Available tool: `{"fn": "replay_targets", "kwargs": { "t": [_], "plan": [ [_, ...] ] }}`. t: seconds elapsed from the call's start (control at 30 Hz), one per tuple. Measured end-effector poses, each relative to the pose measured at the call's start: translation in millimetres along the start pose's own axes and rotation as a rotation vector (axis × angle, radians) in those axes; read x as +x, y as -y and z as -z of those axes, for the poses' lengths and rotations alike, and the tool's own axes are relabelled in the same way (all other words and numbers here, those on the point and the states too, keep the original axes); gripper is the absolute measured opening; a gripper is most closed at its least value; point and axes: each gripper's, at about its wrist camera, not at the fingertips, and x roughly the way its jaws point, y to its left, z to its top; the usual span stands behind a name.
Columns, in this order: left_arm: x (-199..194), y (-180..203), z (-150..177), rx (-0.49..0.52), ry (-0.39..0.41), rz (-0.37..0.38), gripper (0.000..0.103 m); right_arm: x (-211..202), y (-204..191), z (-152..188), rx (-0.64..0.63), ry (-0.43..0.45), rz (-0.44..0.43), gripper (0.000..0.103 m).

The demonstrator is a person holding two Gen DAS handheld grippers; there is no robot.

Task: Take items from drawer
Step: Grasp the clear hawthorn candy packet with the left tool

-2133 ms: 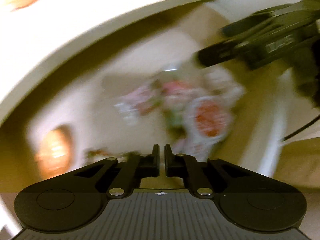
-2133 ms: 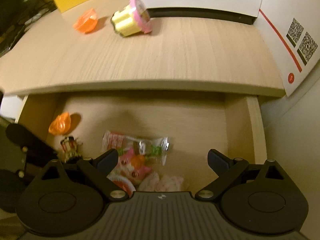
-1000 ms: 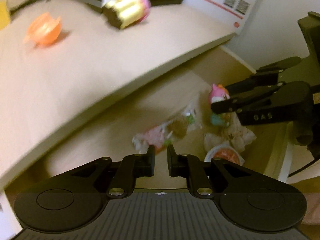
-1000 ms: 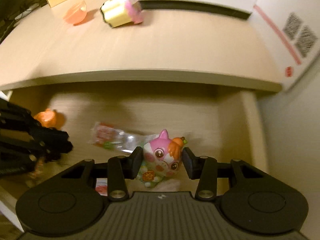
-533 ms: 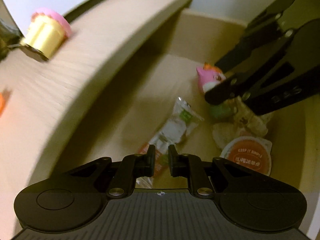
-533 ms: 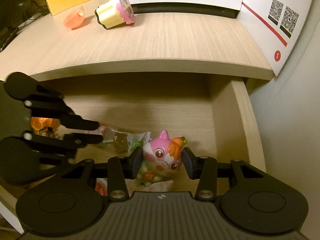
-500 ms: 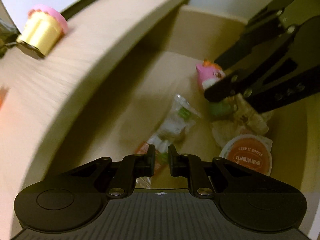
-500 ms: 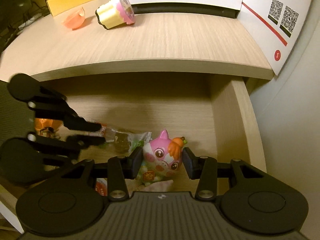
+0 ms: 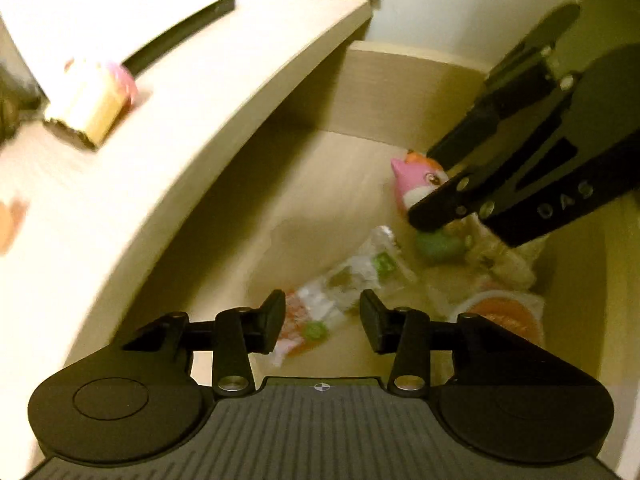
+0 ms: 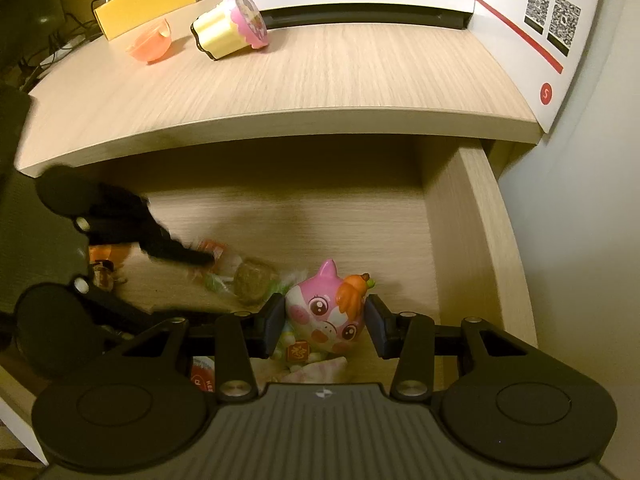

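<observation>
**Reaching into the open drawer with both claws**

Angled steeply downward, the right claw is clamped on a pink toy pig with an orange tuft, its two pads pressing the toy's sides. The toy sits low in the drawer, near the right wall, above a pile of pale wrappers.

Tilted down at much the same slope, the left claw comes in from the drawer's left side. Its jaws are opening, and nothing is pinched between them; a clear snack packet with red and green print lies on the drawer floor just beyond the fingertips. From the right wrist view one of its fingers reaches the packet's end, though I cannot tell whether it touches.

An orange-lidded round tub lies in the near right corner of the drawer. Up on the counter rest a yellow cupcake toy on its side and an orange capsule half.
</observation>
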Motion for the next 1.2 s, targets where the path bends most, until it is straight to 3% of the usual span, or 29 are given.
{"fn": "replay_targets", "kwargs": {
  "t": [0.1, 0.37, 0.7, 0.8, 0.97, 1.2],
  "plan": [
    [10.7, 1.7, -5.5, 0.025, -0.047, 0.006, 0.046, -2.9, 1.1, 0.6, 0.004, -0.006, -0.007, 0.043],
    [27.3, 4.5, -27.9, 0.144, -0.072, 0.043, 0.047, -5.0, 1.9, 3.4, 0.005, -0.012, -0.014, 0.043],
    [17.6, -14.3, -21.4, -0.146, -0.153, 0.180, 0.047, -6.3, 6.6, 4.3, 0.027, -0.012, -0.036, 0.044],
    [1.0, -6.8, -19.6, -0.072, -0.075, 0.114, 0.044, -7.2, 6.3, 4.5, 0.034, -0.011, -0.043, 0.044],
    [-13.9, 4.0, -22.7, 0.148, 0.032, -0.008, 0.044, -7.3, 7.5, 3.3, 0.038, -0.008, -0.055, 0.044],
    [17.6, 10.7, -39.8, 0.278, 0.032, 0.023, 0.045, -7.9, 11.2, 3.3, 0.066, -0.016, -0.038, 0.044]
  ]
}}
